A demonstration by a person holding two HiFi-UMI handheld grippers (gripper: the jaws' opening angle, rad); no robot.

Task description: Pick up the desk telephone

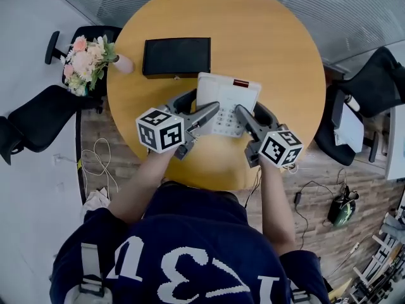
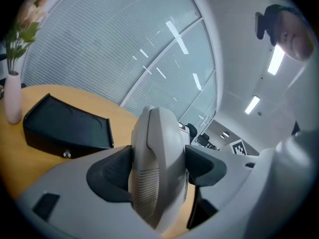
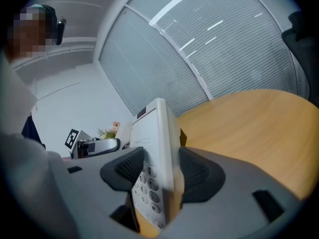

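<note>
Desk telephone (image 1: 228, 97) pinched from both sides, seemingly just off the round surface (image 1: 272, 37). Left gripper (image 2: 159, 166) closed on its handset edge, right gripper (image 3: 162, 171) closed on its button edge. Long side pointing away from the person, equally near to both.

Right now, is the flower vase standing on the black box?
No: the vase stands on the table beside the black box, apart from it.

White desk telephone (image 1: 226, 100) — handset (image 2: 157, 158) cradled on its left, grey keypad (image 3: 149, 183), dark red strip (image 1: 241, 83) at its far right corner — face up, clamped at both sides, just 6 o'clock of the round table (image 1: 278, 49)'s centre.
</note>
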